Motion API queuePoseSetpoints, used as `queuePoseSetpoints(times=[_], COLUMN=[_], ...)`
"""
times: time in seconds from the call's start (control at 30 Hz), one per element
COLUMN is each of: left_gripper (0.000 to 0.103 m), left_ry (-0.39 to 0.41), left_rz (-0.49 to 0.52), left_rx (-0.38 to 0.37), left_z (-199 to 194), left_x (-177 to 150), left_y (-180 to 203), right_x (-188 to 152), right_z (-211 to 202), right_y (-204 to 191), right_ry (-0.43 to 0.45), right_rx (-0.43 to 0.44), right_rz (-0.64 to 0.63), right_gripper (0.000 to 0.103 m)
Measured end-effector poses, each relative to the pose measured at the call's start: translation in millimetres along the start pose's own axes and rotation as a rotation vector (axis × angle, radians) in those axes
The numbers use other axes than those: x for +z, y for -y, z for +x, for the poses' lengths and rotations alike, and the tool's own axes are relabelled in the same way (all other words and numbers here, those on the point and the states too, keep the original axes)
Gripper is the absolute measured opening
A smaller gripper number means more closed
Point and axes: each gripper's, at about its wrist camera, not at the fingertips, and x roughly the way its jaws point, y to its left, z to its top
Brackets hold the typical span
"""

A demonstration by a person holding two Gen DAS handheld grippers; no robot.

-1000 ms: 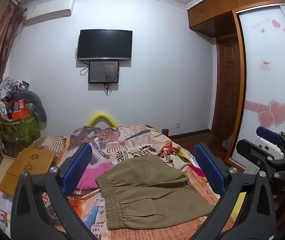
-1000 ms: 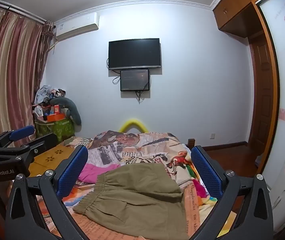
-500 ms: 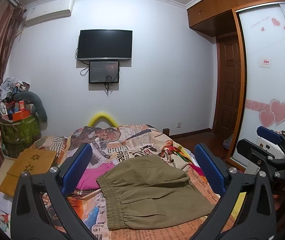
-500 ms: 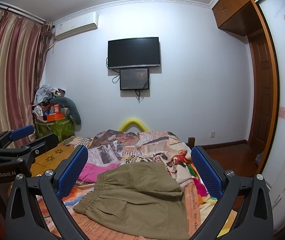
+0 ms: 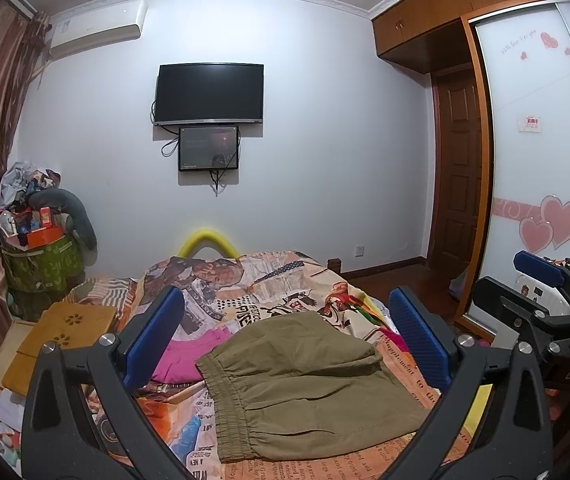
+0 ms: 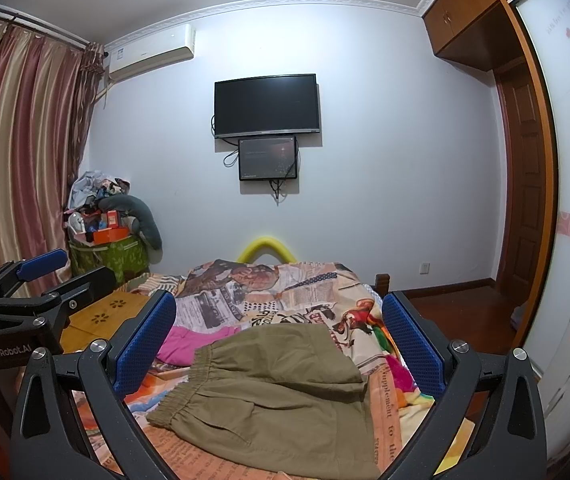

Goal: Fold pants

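Both claws, left gripper (image 5: 285, 344) and right gripper (image 6: 281, 344), hover spread above the pants (image 5: 305, 384); pinching one layer risks a lopsided fold.

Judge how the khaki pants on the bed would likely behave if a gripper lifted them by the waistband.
The khaki pants lie in soft creases, so they would probably drape limply. Their gathered elastic waistband looks thick, likely offering a firmer pinch. The thin-looking cloth seems light.

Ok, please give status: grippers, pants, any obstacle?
Left gripper open, right gripper open, both above bed. Pants flat, untouched. Pink cloth beside waistband.
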Motion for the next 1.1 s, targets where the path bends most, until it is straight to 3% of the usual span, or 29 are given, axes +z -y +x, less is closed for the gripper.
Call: queuePoseSetpoints(times=[1.1], left_gripper=[0.103], left_ry=[0.009], left_rz=[-0.003], left_rx=[0.005], left_z=[-2.0], left_x=[-0.4], left_y=[3.2], right_x=[-1.0], right_z=[-1.8], right_y=[1.6], right_ry=[0.002], right_rx=[0.003], right_rz=[0.003], right_gripper=[0.102])
